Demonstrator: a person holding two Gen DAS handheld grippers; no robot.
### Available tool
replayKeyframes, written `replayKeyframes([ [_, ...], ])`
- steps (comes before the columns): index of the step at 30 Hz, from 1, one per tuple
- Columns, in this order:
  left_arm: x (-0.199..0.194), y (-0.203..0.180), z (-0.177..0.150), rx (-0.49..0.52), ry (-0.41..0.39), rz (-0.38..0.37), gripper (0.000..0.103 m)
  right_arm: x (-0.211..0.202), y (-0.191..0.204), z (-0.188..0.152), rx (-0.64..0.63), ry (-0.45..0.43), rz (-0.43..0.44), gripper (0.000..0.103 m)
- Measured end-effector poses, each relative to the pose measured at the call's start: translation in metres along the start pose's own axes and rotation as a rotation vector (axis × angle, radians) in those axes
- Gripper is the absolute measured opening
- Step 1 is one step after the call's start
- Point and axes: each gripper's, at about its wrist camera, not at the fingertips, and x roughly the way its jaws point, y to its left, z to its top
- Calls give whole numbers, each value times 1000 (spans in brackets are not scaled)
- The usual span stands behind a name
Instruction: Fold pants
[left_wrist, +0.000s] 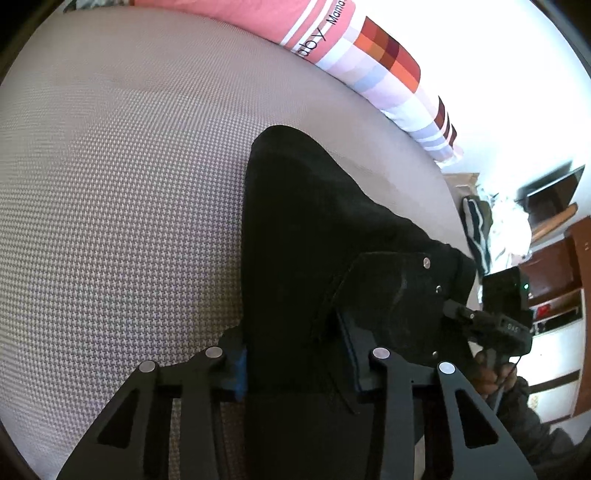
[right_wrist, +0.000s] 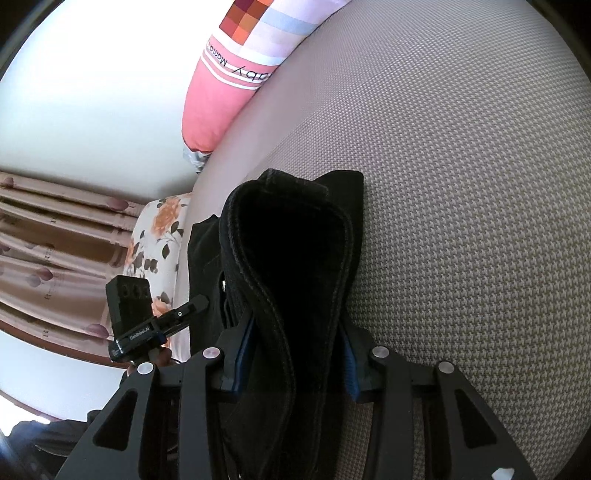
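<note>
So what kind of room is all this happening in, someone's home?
Most likely a bedroom at home. The black pants lie on a wide mattress with a woven houndstooth cover, a long pink and checked pillow runs along its far edge, and flower-print curtains hang at one side.

Houndstooth bed (left_wrist: 110, 184), pink pillow (right_wrist: 210, 107), curtains (right_wrist: 55, 240)
</note>
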Motion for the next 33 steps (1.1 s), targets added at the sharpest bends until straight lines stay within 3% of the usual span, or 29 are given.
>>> replayKeyframes([
  [5,4,-8,-1,13,-6,44,38,4,4,2,21,-12,-19,38],
  [10,7,-19,-2,46,-13,100,35,8,17,1,-4,-31,-102,36],
  [17,4,-31,-2,92,-18,142,25,8,35,2,-32,-69,-149,27],
  [22,-6,-37,-1,77,-43,95,15,6,47,6,-35,-80,-153,23],
  [33,-23,-39,-7,79,-85,49,14,11,74,9,-63,-99,-127,20],
])
